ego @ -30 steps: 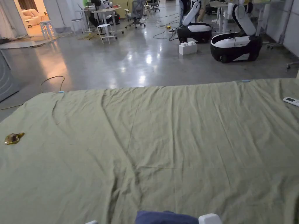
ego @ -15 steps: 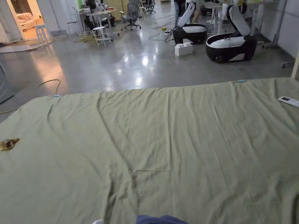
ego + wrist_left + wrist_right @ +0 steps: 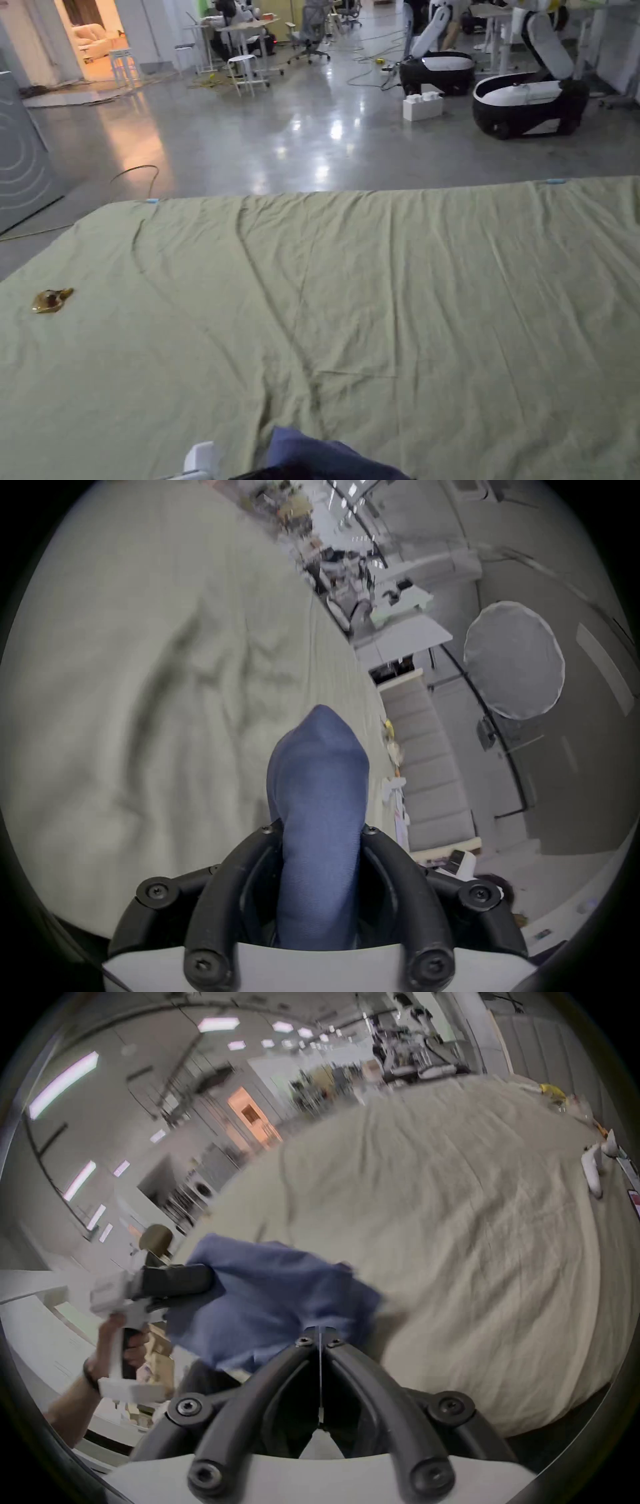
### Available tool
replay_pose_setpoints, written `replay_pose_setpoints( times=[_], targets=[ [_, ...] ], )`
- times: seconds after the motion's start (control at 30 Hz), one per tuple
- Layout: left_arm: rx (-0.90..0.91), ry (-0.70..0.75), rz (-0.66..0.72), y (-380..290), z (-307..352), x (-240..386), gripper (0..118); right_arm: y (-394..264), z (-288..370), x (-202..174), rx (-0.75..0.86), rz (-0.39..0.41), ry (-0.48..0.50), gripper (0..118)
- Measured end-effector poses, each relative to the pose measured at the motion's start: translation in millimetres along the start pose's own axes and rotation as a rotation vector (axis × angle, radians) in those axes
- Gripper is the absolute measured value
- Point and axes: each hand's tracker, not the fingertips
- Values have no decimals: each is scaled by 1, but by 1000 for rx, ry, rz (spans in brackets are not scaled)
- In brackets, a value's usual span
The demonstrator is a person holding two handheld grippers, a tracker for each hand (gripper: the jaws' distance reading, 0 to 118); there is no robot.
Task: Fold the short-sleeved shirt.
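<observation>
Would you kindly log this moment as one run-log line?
stage: shirt not yet laid out | left tongs: shut on shirt | right tongs: shut on shirt | shirt: held at near edge of green sheet

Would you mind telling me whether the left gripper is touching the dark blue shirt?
Touching. In the left gripper view, the dark blue shirt runs between the left gripper's two black jaws, which press on a bunched fold from both sides.

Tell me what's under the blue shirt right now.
The shirt hangs bunched from both grippers, left and right, at the near edge of the green sheet. Whatever lies directly beneath it is hidden.
</observation>
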Motion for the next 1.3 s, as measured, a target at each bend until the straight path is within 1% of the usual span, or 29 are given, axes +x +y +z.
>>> replay_pose_setpoints(
  times=[0.03,0.07,0.1,0.17,0.2,0.23,0.27,0.33,0.37,0.4,0.43,0.47,0.5,0.57,0.63,0.67,0.7,0.77,0.8,0.83,0.9,0.93,0.97,1.0,1.03,1.13,1.17,1.23,1.3],
  targets=[
    [33,63,-54,19,22,-4,31,3,8,-5,27,11,7,1],
    [69,135,-61,41,43,-13,30,3,14,-7,40,20,14,1],
    [101,201,-59,69,65,-37,30,3,20,-8,38,23,19,1],
    [166,349,-40,113,103,-66,30,2,27,-9,25,29,16,1],
    [167,425,-42,130,116,-78,30,0,28,-8,22,34,14,1],
    [145,483,-12,145,128,-87,31,-2,30,-8,16,43,-1,1],
    [95,559,1,162,142,-102,31,-5,32,-7,11,55,-21,1],
    [67,727,6,158,133,-117,31,-13,34,-2,17,68,-61,1],
    [69,762,24,145,126,-98,32,-16,35,1,6,57,-79,1],
    [60,776,66,139,122,-95,36,-18,35,4,-4,44,-84,1],
    [51,821,95,139,119,-97,53,-19,34,7,-16,28,-78,1],
    [41,854,227,135,114,-90,66,-19,34,10,-33,16,-71,1],
    [54,923,242,151,120,-106,73,-17,34,11,-45,18,-67,1],
    [97,918,-1,156,132,-71,73,-13,38,10,-29,59,-64,1],
    [148,1012,-231,161,142,-36,73,-3,43,10,-6,99,-74,1],
    [178,1026,-332,155,148,-10,73,2,46,10,14,108,-80,1],
    [192,983,-435,146,154,18,73,9,49,11,34,115,-91,1],
    [166,843,-607,119,158,71,73,26,58,9,99,145,-114,1],
    [172,791,-667,104,162,95,73,33,65,6,141,169,-132,1],
    [219,746,-734,89,166,118,73,41,74,3,186,194,-150,1],
    [326,693,-827,58,176,165,73,55,93,-3,275,240,-183,1],
    [387,665,-880,34,165,162,73,60,104,-7,326,261,-197,1],
    [441,632,-925,18,166,178,73,65,115,-10,370,272,-206,1],
    [510,616,-951,5,162,186,73,69,126,-13,404,277,-208,1],
    [568,587,-916,-18,149,202,73,73,136,-16,443,284,-213,1],
    [661,464,-846,-45,143,228,73,80,162,-25,554,329,-255,1],
    [664,430,-895,-58,136,244,73,81,169,-29,587,354,-272,1],
    [705,485,-961,-73,122,258,73,82,181,-39,659,414,-315,1],
    [784,589,-995,-86,111,268,72,82,186,-47,709,456,-344,1]
  ],
)
